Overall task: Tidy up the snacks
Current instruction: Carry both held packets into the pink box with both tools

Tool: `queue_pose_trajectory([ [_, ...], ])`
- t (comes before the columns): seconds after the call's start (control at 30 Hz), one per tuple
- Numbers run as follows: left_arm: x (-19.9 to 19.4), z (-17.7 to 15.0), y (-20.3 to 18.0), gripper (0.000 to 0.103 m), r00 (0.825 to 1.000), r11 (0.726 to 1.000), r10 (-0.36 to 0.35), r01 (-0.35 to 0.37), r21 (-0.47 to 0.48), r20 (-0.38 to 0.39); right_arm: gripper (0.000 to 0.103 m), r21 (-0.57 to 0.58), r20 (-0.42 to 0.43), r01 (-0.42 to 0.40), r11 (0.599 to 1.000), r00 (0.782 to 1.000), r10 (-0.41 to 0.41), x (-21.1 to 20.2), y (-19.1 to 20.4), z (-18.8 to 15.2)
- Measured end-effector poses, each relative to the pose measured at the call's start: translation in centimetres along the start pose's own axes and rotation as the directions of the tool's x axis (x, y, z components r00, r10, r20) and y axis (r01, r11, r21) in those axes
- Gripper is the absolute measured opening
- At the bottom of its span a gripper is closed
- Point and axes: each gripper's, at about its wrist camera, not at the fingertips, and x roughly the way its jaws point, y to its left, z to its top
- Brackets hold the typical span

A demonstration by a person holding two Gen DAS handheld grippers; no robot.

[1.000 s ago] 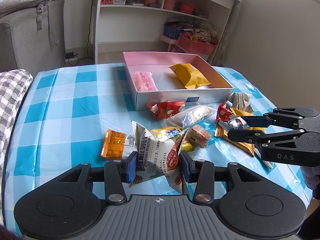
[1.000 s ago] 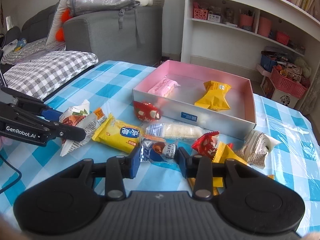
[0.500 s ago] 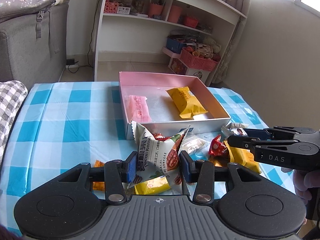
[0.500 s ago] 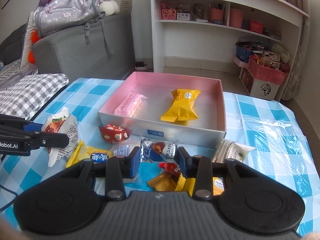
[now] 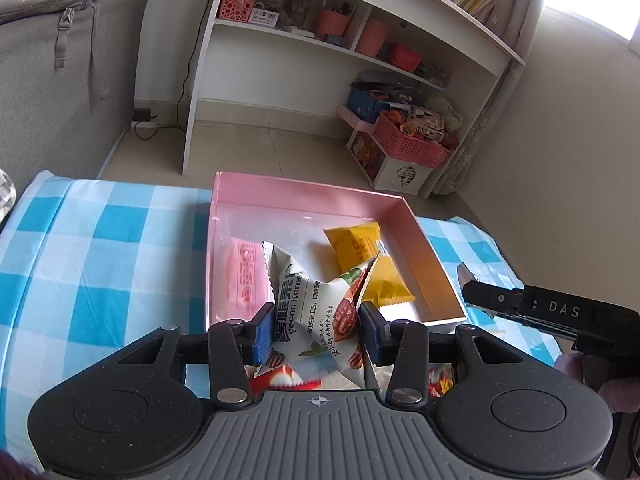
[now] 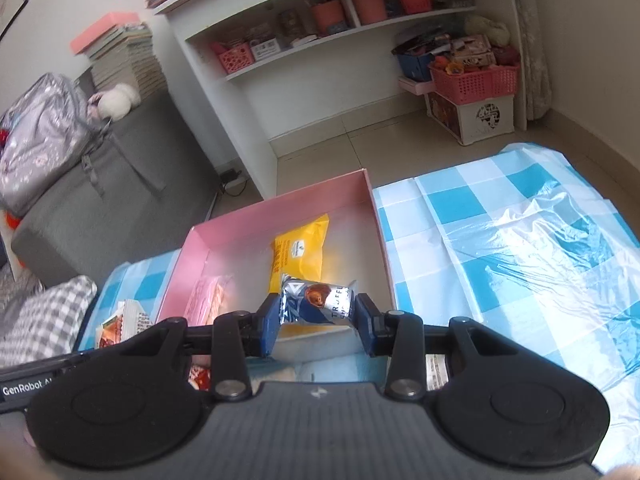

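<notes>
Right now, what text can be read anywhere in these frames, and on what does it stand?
"Pecan Kernel": white packet in the left tongs; its Chinese print is too small.
"TRUFFL…": blue wrapper in the right tongs.
"DAS": right tool body.
"GenRobot.AI", end cropped: left tool body.
Yellow and pink packet print: blurred.

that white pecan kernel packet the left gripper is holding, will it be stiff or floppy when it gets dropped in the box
Probably floppy: the pecan packet bulges and creases between the left gripper pads, its crimped corners sticking out. It looks puffy, so likely light for its size. Its glossy film may slide, though it should settle flat in the pink box.
</notes>
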Motion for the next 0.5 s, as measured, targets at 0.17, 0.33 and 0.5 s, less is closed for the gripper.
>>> queue_pose_trajectory([
  [0.17, 3.1, 1.1, -0.3, 0.042, 1.000, 0.999, -0.008, 0.008, -0.031, 0.004, 0.036, 0.146, 0.015, -0.059, 0.987, 0.998, 0.057, 1.5, -2.0, 0.6],
  [0.33, 5.3, 0.5, -0.6, 0.042, 1.000, 1.000, 0.002, -0.002, -0.022, -0.006, 0.036, 0.231, -0.006, -0.077, 0.970, 0.997, 0.080, 2.7, -2.6, 0.5],
  [0.5, 6.7, 0.2, -0.9, 0.042, 0.999, 0.998, 0.048, -0.048, 0.037, -0.010, 0.036, 0.190, -0.021, -0.059, 0.980, 0.998, 0.065, 3.4, -1.7, 0.3],
])
